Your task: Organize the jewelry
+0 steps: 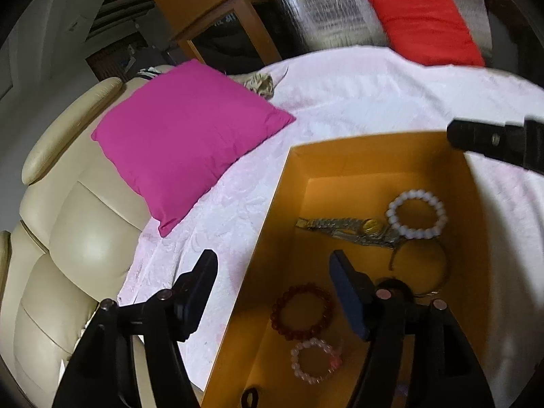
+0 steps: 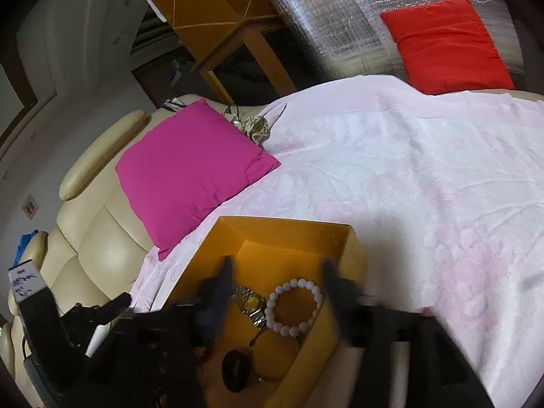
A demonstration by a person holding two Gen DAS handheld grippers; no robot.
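Note:
An open orange box (image 1: 367,156) sits on a pale pink blanket (image 1: 357,102). Inside it lie a white bead bracelet (image 1: 416,214), a gold watch (image 1: 353,229), a dark red bead bracelet (image 1: 302,311), a pink bead bracelet (image 1: 314,358) and a thin dark bangle (image 1: 442,265). My left gripper (image 1: 272,268) is open and holds nothing; its jaws straddle the box's left wall. My right gripper (image 2: 277,272) is blurred and open above the box (image 2: 282,227). Nothing is between its fingers, and the white bracelet (image 2: 294,307) and watch (image 2: 253,304) lie below them.
A magenta cushion (image 1: 183,139) rests on the blanket's left edge, against a cream leather sofa (image 1: 68,238). A red cushion (image 1: 425,27) leans on silver wrapped material at the back. A wooden table (image 2: 217,17) stands behind the sofa. One black finger (image 1: 493,142) of the right gripper reaches over the box's far corner.

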